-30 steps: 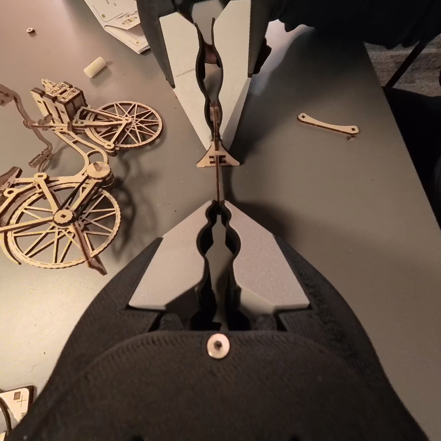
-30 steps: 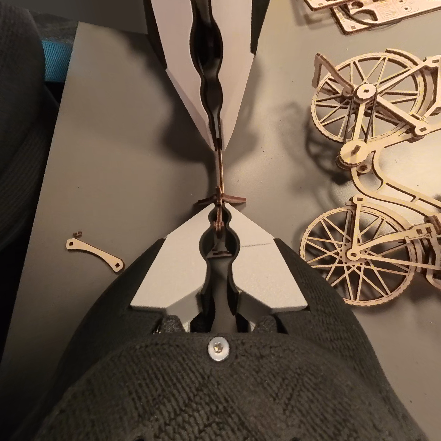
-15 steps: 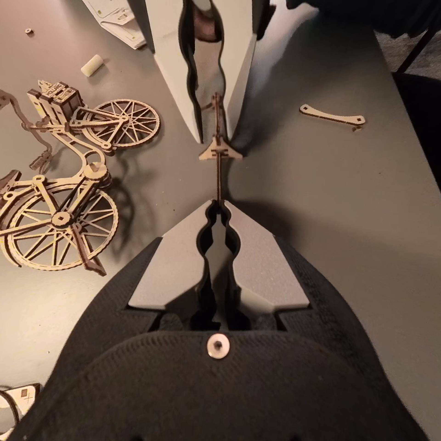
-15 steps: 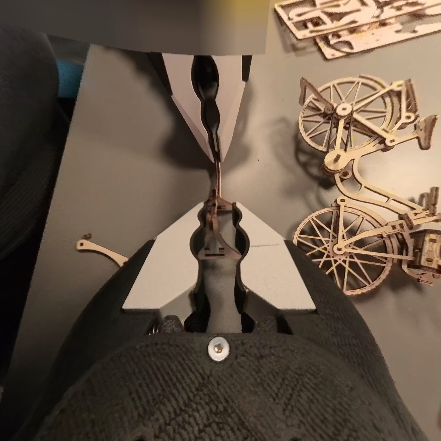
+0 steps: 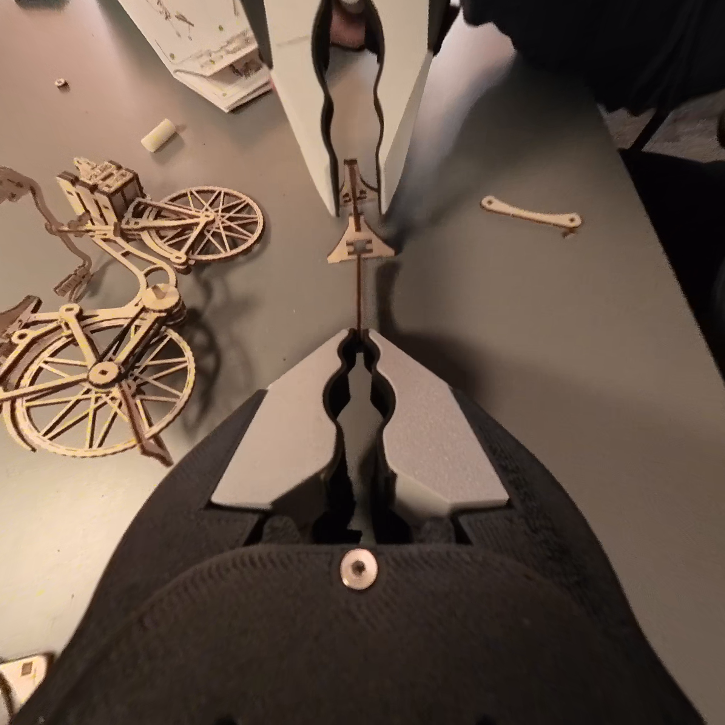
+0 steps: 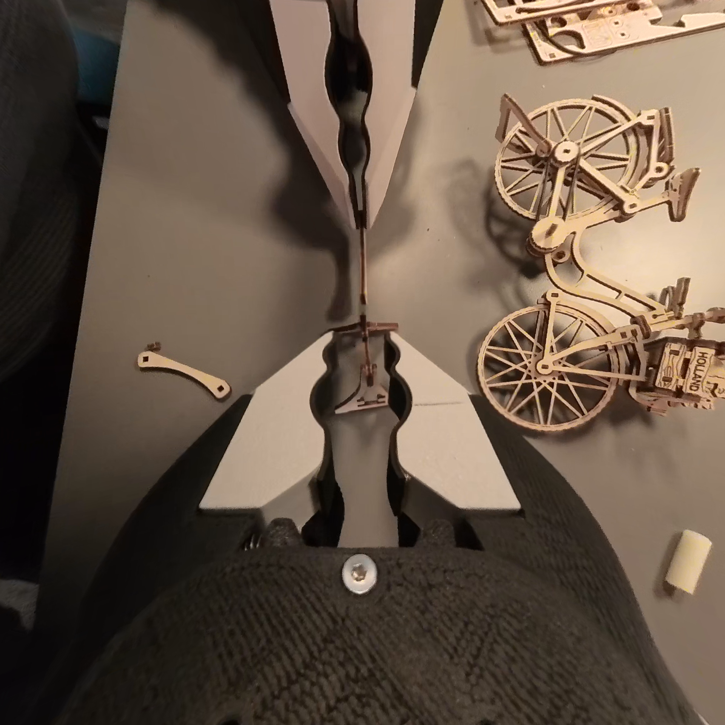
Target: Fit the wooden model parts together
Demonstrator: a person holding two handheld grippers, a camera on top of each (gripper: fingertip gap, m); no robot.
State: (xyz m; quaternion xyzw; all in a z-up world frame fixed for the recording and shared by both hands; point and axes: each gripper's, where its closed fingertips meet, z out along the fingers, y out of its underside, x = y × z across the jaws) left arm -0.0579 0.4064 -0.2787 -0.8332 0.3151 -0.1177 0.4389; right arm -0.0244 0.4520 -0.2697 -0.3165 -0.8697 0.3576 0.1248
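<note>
The left hand-held gripper (image 5: 359, 333) is clenched on the near end of a thin wooden strip (image 5: 357, 290), which it holds edge-up above the grey table (image 5: 490, 353). At the far end of the strip sits a small flared wooden piece (image 5: 360, 245), slotted crosswise onto it; a second flared piece (image 5: 355, 186) is joined further along the same strip. The right hand-held gripper (image 6: 363, 333) faces the left one tip to tip. Its fingers (image 6: 423, 376) are released and stand spread on either side of the joined pieces, with a gap visible on both sides, so the assembly is carried by the left hand-held gripper alone. In the right wrist view the second flared piece (image 6: 363, 396) lies between the open fingers, and the first piece (image 6: 367, 325) sits right at the fingertips. A wooden bicycle model (image 5: 102, 314) lies on its side on the table, well apart from the assembly, with a small box mounted at one end. A loose curved wooden link (image 5: 529, 215) lies flat on the table on the opposite side of the grippers. A short pale cylinder (image 5: 159, 134) rests near the bicycle. A printed booklet (image 5: 212, 51) lies at the far edge in the left wrist view, and laser-cut wooden sheets (image 6: 596, 27) are stacked at the far edge in the right wrist view.
</note>
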